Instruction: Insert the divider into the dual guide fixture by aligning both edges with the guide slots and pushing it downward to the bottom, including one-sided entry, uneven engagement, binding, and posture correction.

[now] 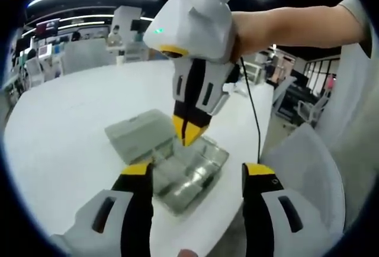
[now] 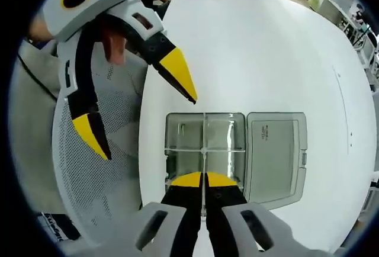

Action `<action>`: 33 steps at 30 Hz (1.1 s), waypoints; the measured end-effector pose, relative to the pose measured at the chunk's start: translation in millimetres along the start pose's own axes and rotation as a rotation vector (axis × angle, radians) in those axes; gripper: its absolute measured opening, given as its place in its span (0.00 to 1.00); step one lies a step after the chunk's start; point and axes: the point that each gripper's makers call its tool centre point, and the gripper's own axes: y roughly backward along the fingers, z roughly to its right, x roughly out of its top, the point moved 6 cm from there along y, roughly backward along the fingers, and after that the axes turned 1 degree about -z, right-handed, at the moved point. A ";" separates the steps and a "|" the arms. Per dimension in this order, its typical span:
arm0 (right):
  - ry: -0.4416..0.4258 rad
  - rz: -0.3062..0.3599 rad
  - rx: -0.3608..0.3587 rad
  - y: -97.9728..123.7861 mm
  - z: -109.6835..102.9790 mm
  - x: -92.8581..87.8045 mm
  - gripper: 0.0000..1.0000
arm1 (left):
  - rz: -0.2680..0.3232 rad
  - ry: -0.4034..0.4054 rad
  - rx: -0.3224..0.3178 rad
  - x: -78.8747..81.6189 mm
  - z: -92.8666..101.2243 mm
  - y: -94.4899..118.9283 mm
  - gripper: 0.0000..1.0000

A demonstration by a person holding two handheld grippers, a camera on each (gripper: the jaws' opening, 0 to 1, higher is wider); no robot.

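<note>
Right gripper: jaws pinched on thin clear divider | below it: clear fixture box, lid open beside | left gripper: jaws spread wide, empty, off to the side

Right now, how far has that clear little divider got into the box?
Done: the clear box lies open on the white table, lid flat beside it, a cross partition across it. In hand: the right gripper, fingers pinched on the thin clear divider, holds it on edge along the box's middle. The left gripper hangs open nearby. Left: pushing it to the bottom; how deep it sits can't be told.
</note>
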 end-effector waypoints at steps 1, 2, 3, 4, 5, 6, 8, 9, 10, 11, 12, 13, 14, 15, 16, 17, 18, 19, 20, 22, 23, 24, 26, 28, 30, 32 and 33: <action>0.013 -0.007 -0.005 0.0 0.2 0.2 0.00 | 0.000 0.001 0.000 0.0 -0.3 0.1 0.59; 0.014 -0.009 -0.004 -0.1 -0.4 0.3 0.00 | 0.001 0.000 0.001 0.3 -0.1 0.4 0.59; 0.023 -0.013 -0.004 -0.2 -1.0 0.2 0.00 | 0.001 0.000 0.001 0.5 0.0 0.5 0.59; 0.021 -0.014 -0.002 -0.2 -1.4 0.2 0.00 | 0.001 0.000 0.001 0.8 0.3 0.8 0.59; 0.022 -0.013 -0.004 0.2 -1.6 0.5 0.00 | 0.002 0.000 0.002 1.0 0.3 1.0 0.59; 0.027 -0.013 -0.006 0.4 -1.8 0.6 0.00 | 0.002 0.000 0.003 1.5 0.9 1.4 0.59; 0.025 -0.014 -0.005 0.5 -3.3 1.0 0.00 | 0.004 0.001 0.004 2.1 1.8 1.9 0.59; 0.028 -0.014 -0.005 0.4 -3.7 1.3 0.00 | 0.004 0.001 0.004 2.1 2.4 2.0 0.59; 0.028 -0.014 -0.008 0.4 -3.9 1.4 0.00 | 0.003 0.001 0.003 2.0 3.3 2.1 0.59; 0.027 -0.016 -0.003 0.0 -4.5 1.3 0.00 | 0.002 0.000 0.003 2.0 3.5 2.1 0.59; 0.035 -0.016 -0.006 -0.2 -4.7 1.2 0.00 | 0.002 -0.002 0.002 1.9 4.2 2.1 0.59; 0.032 -0.016 -0.005 -0.6 -4.7 1.2 0.00 | 0.002 -0.001 0.002 1.9 4.4 2.2 0.59; 0.024 -0.015 -0.005 -0.7 -4.7 1.2 0.00 | 0.003 0.000 0.002 1.8 4.6 2.3 0.59; 0.016 -0.015 -0.005 -0.9 -4.8 1.3 0.00 | 0.003 0.000 0.002 1.8 4.6 2.4 0.59; 0.020 -0.014 -0.007 -1.0 -4.9 1.2 0.00 | 0.003 -0.001 0.002 1.7 4.7 2.6 0.59; 0.025 -0.011 -0.013 -1.3 -4.5 1.7 0.00 | 0.002 -0.001 0.002 1.7 4.7 2.8 0.59; 0.001 -0.010 -0.007 -1.5 -5.4 1.3 0.00 | 0.002 -0.002 0.002 1.7 4.7 3.1 0.59; 0.005 -0.008 -0.008 -1.5 -4.7 1.6 0.00 | 0.003 -0.002 0.003 1.7 4.7 3.4 0.59; 0.007 -0.007 -0.010 -1.4 -4.7 1.7 0.00 | 0.004 -0.002 0.002 1.7 4.8 3.8 0.59; 0.003 -0.004 -0.010 -1.0 -5.9 2.9 0.00 | 0.003 -0.003 0.003 1.7 5.3 4.4 0.59; 0.003 0.001 -0.011 -0.8 -6.2 4.1 0.00 | 0.003 -0.002 0.002 1.7 5.6 4.6 0.59; 0.003 0.003 -0.012 -0.8 -6.2 4.8 0.00 | 0.002 -0.002 0.002 1.4 5.5 4.6 0.59; -0.004 0.006 -0.010 -1.4 -7.2 5.6 0.00 | 0.002 -0.003 0.001 0.9 5.1 4.6 0.59; -0.003 0.008 -0.011 -2.3 -7.9 5.3 0.00 | 0.003 -0.003 0.001 0.2 4.2 4.5 0.59; -0.001 0.010 -0.015 -2.0 -7.5 4.3 0.00 | 0.003 -0.002 0.002 -0.3 3.5 4.6 0.59; -0.001 0.004 -0.020 -2.3 -6.0 1.1 0.00 | 0.001 -0.003 0.002 -1.0 2.5 4.2 0.59; -0.006 0.005 -0.015 -2.3 -6.0 0.2 0.00 | 0.000 -0.003 0.002 -1.4 2.0 3.8 0.59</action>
